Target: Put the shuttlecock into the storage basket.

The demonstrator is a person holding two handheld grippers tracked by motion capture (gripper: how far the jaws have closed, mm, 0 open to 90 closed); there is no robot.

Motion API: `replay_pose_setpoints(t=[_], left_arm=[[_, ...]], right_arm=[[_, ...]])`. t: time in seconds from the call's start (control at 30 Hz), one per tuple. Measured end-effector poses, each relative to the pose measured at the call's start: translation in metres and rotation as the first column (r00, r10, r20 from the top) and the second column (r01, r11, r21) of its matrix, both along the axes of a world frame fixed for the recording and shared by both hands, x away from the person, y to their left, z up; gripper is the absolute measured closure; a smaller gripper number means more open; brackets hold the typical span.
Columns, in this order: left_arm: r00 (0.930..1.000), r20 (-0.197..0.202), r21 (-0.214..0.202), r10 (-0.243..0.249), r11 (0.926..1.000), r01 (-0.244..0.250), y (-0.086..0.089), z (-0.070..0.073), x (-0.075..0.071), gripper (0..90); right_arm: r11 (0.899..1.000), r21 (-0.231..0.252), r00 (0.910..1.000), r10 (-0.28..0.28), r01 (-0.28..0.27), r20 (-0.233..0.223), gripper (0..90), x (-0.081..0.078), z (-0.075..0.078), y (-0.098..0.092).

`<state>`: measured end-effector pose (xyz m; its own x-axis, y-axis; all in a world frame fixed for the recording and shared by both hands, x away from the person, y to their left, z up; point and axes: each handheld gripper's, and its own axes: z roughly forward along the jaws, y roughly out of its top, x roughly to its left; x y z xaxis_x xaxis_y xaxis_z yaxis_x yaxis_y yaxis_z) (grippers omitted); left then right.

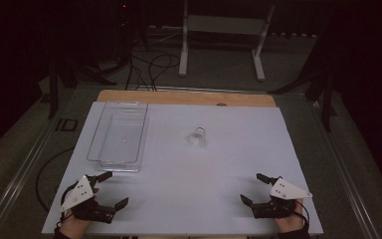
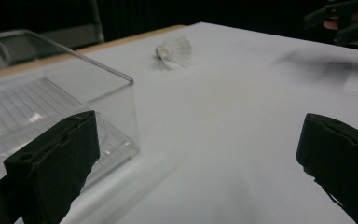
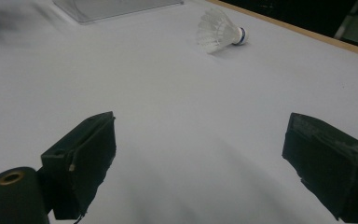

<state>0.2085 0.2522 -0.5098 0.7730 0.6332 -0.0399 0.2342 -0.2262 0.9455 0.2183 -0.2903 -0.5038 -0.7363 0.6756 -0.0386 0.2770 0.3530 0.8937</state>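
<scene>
A white shuttlecock [image 1: 197,135] lies on its side near the middle of the white table top [image 1: 194,199]; the gripper views also catch the shuttlecock [image 2: 173,50] [image 3: 218,31]. A clear plastic tray [image 1: 118,134] sits at the left, and its near corner [image 2: 121,116] is close ahead of my left jaws. My left gripper [image 1: 116,188] rests near the front left edge, open, with nothing between its jaws. My right gripper [image 1: 255,188] sits near the front right edge, open and empty too. The right gripper [image 2: 345,23] appears far off in the left gripper view.
A wooden strip [image 1: 186,97] borders the table's far edge. Behind it stand a white metal frame [image 1: 224,35] and loose cables [image 1: 149,69] on the dark floor. Dark stands [image 1: 323,84] flank the table.
</scene>
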Motion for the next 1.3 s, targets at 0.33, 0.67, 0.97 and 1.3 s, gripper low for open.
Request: replay_pose_setpoints(t=[0.33, 0.67, 0.97, 1.3], left_arm=[[0.9997, -0.021, 0.006, -0.014, 0.9999, 0.014, -0.002, 0.000, 0.001, 0.1], [0.9985, -0.046, 0.023, -0.028, 0.9993, 0.029, -0.004, 0.000, -0.002, 0.1], [0.9972, -0.056, 0.032, -0.050, 0.9981, 0.052, -0.007, 0.002, -0.001, 0.1], [0.9956, -0.081, 0.084, -0.048, 0.9950, 0.055, -0.010, 0.012, 0.002, 0.1]], right_arm=[[1.000, 0.021, 0.9998, -0.009, 0.009, -0.017, 9.6, 0.004, -0.002, -0.003], [0.999, 0.036, 0.9997, -0.010, 0.011, -0.023, 9.5, 0.006, 0.001, 0.000], [0.999, -0.035, 0.9999, -0.011, 0.011, -0.013, 9.4, 0.003, 0.004, 0.007], [0.999, -0.036, 0.9991, -0.036, 0.037, 0.020, 9.4, 0.001, 0.004, 0.005]])
